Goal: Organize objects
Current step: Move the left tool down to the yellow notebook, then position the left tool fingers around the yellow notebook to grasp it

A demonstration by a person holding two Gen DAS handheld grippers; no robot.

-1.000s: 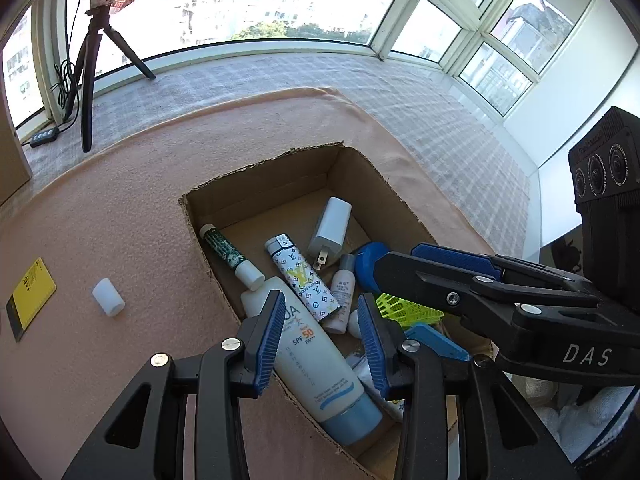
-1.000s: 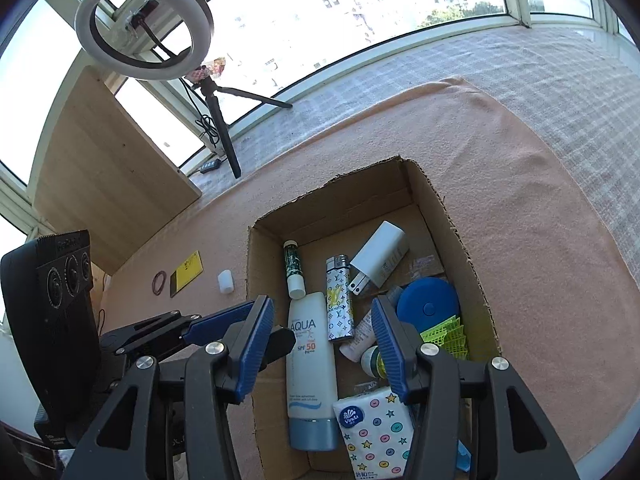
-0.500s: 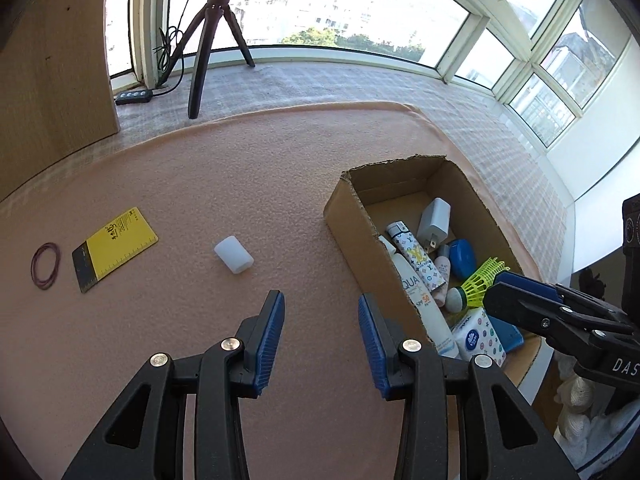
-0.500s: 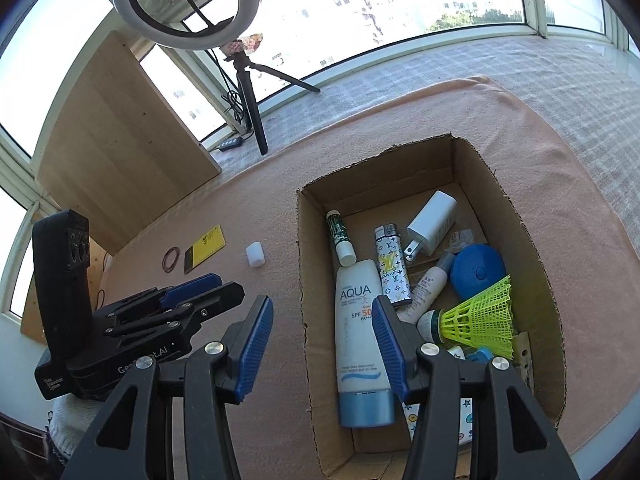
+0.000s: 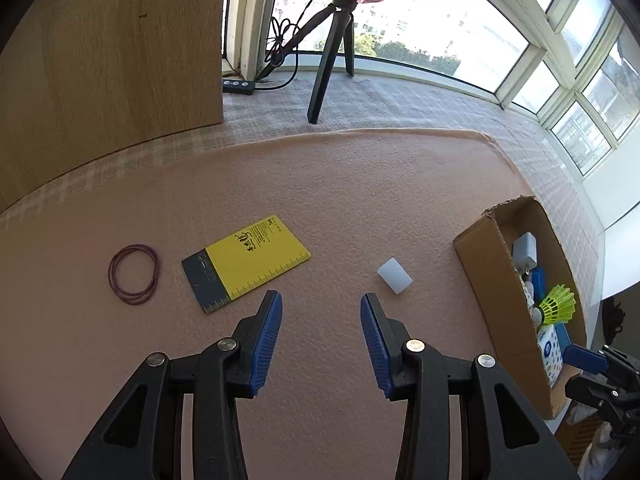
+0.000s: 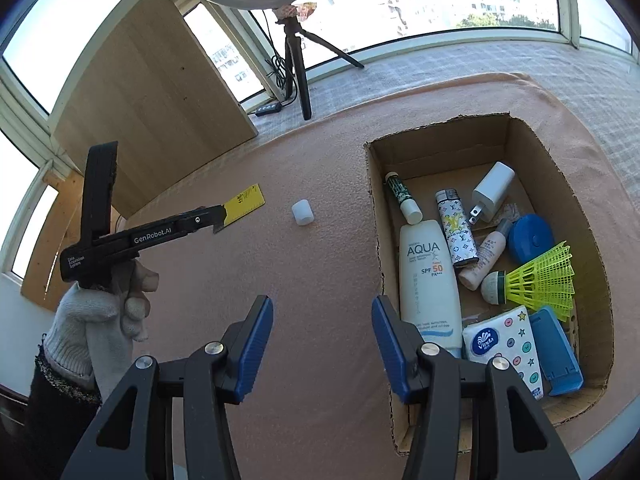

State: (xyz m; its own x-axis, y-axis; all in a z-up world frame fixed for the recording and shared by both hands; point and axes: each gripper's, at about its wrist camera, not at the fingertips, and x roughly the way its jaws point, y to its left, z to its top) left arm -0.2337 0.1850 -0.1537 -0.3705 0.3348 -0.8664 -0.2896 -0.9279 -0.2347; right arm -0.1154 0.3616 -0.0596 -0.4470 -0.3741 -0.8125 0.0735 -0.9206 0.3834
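Note:
A cardboard box (image 6: 560,184) on the pink mat holds a sunscreen tube (image 6: 428,276), a patterned lighter (image 6: 456,232), a white charger (image 6: 492,192), a yellow shuttlecock (image 6: 532,280) and a tissue pack (image 6: 508,344), among others. The box also shows in the left wrist view (image 5: 496,280). Left of the box lie a white cap (image 5: 395,275), a yellow ruler card (image 5: 248,262) and a rubber band (image 5: 133,274). My left gripper (image 5: 320,304) is open and empty, just in front of the cap and card. My right gripper (image 6: 322,308) is open and empty at the box's left wall.
A tripod (image 5: 328,60) with a ring light stands at the back by the windows. A wooden panel (image 5: 108,60) rises at the back left. A power strip (image 5: 239,86) lies by the panel. The mat's right edge runs close behind the box.
My left gripper has swung left, away from the box, and now faces the card, cap and rubber band. My right gripper has shifted left, so the box now sits to its right.

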